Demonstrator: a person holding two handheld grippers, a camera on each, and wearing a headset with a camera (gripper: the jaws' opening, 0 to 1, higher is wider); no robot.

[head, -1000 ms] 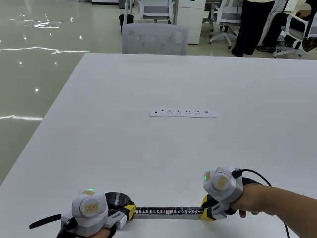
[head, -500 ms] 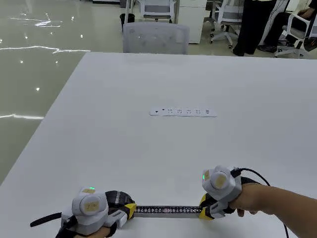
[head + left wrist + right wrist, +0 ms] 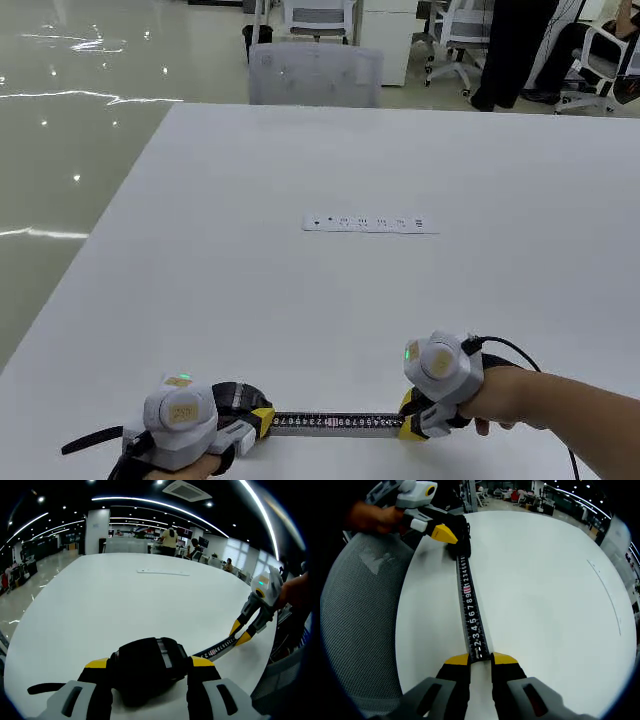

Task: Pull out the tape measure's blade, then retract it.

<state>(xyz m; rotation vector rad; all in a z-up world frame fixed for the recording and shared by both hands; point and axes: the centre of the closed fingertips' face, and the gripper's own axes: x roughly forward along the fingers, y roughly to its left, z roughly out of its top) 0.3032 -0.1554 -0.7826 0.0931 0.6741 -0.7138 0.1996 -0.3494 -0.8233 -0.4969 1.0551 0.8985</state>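
Near bench (image 3: pixel 300 300) edge: left tool (image 3: pixel 150 663), clenched on the black tape measure case (image 3: pixel 146 669), one jaw on either flank. Blade (image 3: pixel 470 607) drawn out flat on the bench, long axis left to right along that edge, numerals up. Right tool (image 3: pixel 480 658), pinched on the blade's free end; end hook hidden between the jaws. Mid-bench: white power strip (image 3: pixel 370 224). Far edge: grey mesh chair (image 3: pixel 315 75), partly cut off.

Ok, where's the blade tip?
The tip sits between the right gripper's jaws, low right in the head view near the table's front edge, opposite the case in the left gripper.
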